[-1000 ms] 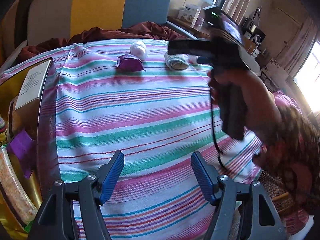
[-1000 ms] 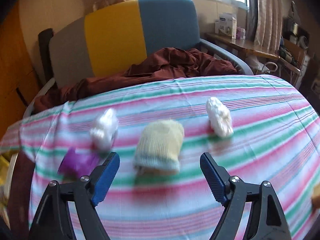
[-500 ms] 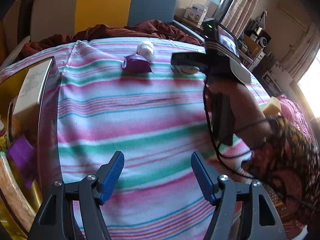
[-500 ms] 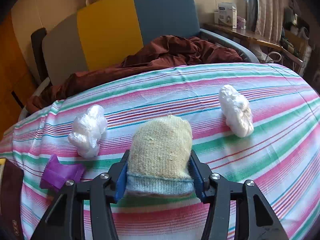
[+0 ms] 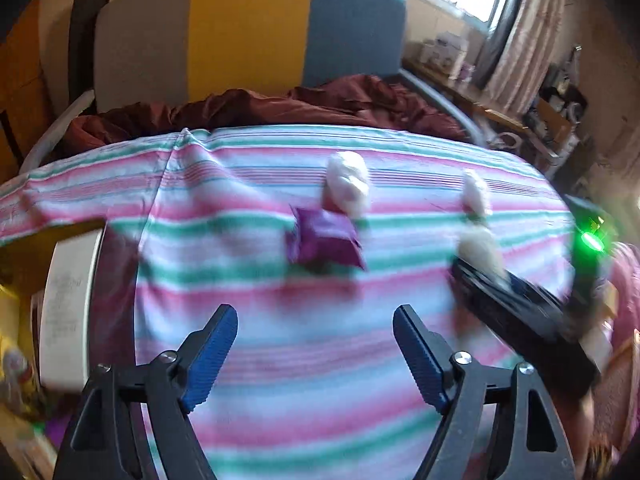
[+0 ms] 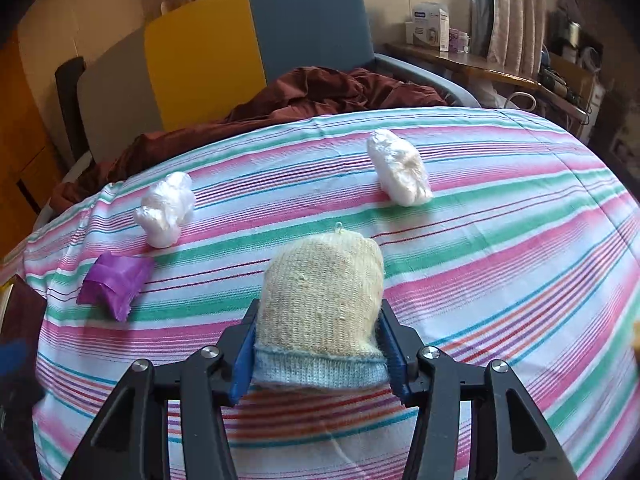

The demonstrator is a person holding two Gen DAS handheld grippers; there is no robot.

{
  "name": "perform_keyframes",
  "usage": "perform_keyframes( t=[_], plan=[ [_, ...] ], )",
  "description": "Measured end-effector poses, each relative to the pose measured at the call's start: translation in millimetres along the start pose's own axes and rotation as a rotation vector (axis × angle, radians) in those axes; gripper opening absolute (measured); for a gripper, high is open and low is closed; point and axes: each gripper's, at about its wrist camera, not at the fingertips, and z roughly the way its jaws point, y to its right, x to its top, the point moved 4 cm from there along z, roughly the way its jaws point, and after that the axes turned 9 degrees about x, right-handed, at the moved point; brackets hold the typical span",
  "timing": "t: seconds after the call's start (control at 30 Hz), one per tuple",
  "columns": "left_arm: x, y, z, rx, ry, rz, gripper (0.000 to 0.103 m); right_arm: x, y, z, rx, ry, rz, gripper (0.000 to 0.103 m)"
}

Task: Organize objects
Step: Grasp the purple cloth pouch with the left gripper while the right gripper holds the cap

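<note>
since a second ago the right claw has closed, now pinching the knitted mitt mid-bench on the striped cloth. left claw has just spread wider, empty, over open cloth short of the purple packet.

Cream knitted sock with pale blue cuff, bundled, clamped at its cuff end between blue pads. Purple crumpled wrapper lying flat to its left. Two white crinkled plastic wads, one just behind the wrapper, other farther right.
</note>
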Motion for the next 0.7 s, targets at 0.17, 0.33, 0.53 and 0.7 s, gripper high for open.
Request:
perform_keyframes(
  t=[0.17, 0.33, 0.53, 0.7],
  plan=[
    [28, 12, 35, 0.072, 0.01, 0.078, 0.082, -2, -3, 1, -0.032, 0.01, -0.022, 0.055],
    [38, 21, 53, 0.105, 0.034, 0.141, 0.082, -3, -4, 2, -0.045, 0.01, -0.032, 0.055],
    [33, 27, 67, 0.116, 0.068, 0.153, 0.078, -3, -3, 2, -0.045, 0.013, -0.033, 0.055],
    [33, 20, 69, 0.086, 0.085, 0.116, 0.054, -4, -3, 1, -0.042, 0.016, -0.031, 0.055]
  ],
)
